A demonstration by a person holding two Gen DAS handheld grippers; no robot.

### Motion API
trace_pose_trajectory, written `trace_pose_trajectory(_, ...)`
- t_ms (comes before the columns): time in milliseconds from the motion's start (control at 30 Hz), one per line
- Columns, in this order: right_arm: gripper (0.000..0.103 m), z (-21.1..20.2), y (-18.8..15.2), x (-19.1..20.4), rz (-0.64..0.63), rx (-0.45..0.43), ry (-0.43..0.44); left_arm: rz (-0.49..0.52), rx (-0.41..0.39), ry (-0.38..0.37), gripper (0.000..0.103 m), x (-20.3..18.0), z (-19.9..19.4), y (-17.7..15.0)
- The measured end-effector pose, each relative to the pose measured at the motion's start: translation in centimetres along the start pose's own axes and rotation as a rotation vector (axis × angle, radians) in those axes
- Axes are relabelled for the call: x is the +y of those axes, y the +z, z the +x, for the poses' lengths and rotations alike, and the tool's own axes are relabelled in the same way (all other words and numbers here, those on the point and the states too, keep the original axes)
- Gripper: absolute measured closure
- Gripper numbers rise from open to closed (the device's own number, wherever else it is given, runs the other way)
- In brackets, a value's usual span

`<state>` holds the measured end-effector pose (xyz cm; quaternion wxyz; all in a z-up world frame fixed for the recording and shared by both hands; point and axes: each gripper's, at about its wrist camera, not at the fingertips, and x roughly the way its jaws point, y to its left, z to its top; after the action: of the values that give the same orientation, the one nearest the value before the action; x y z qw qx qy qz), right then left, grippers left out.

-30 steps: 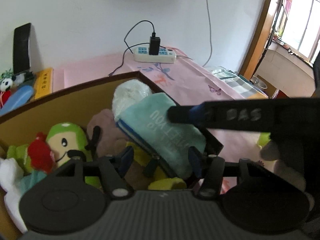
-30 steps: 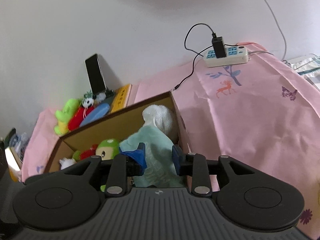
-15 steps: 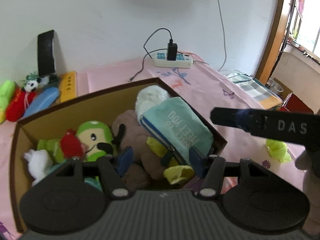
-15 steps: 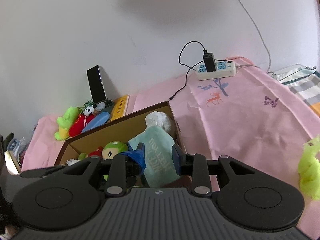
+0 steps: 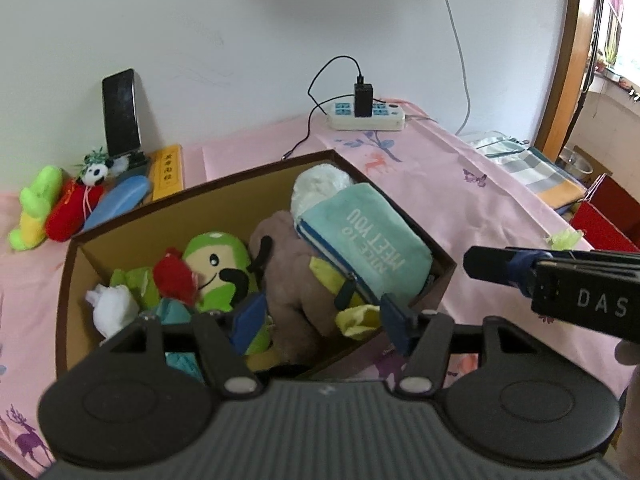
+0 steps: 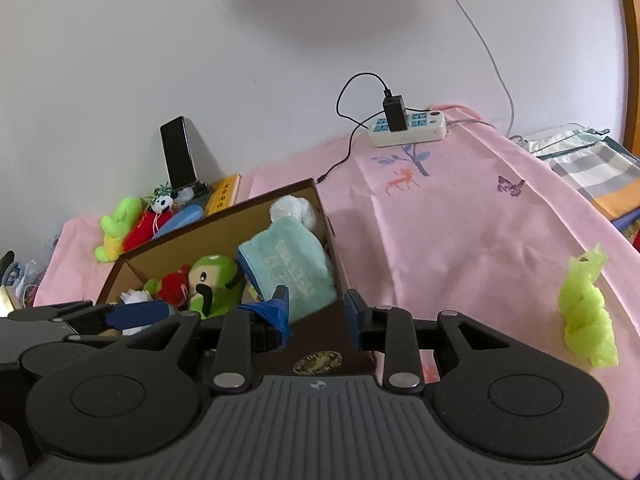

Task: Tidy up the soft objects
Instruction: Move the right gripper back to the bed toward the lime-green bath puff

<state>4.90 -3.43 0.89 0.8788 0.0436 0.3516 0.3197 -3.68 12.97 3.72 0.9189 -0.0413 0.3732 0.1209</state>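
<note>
A brown cardboard box (image 5: 248,178) on the pink tablecloth holds a teal pouch (image 5: 368,240) lettered "NICE TO MEET YOU", a green plush (image 5: 216,264), a brown plush (image 5: 296,280) and a white plush (image 5: 320,188). My left gripper (image 5: 320,322) hovers over the box's near side, its jaws opening, with no pad pressing on anything. My right gripper (image 6: 316,316) is open above the box's near right corner (image 6: 332,344), and nothing sits between its fingers. A lime-green soft piece (image 6: 584,308) lies on the cloth to the right.
Behind the box at the left lie a green-yellow toy (image 5: 34,208), a red toy (image 5: 68,212), a panda (image 5: 94,172) and a blue toy (image 5: 120,202). A phone (image 5: 120,112), a yellow case (image 5: 168,172) and a power strip (image 5: 366,116) stand along the wall. A folded checked cloth (image 5: 532,172) lies far right.
Both grippers have drawn back and up from the box, so the whole box now shows. The teal pouch stays inside it. The left jaws stand slightly wider.
</note>
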Motion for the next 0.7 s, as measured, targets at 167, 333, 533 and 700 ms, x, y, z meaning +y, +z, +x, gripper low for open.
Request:
trace_pose_trajectory(167,0.090,0.0,0.3,-1.1,-0.011,0.035,0.004,-0.013,0.045,0.041,0.040,-1.5,0.7,0.1)
trace_pose_trajectory(333,0.090,-0.1,0.4,-2.2,-0.021,0.081,0.005,-0.037,0.076,0.071,0.040,-2.7,0.5,0.0)
trace_pose_trajectory(533,0.090,0.1,-0.4,-3.1,-0.033,0.131,0.009,-0.016,0.093,0.103,0.040,-4.3,-0.5,-0.5)
trace_pose_trajectory(700,0.090,0.4,-1.1,-3.7,-0.020,0.172,0.005,-0.020,0.149,0.097,0.040,-5.3,0.0,-1.4)
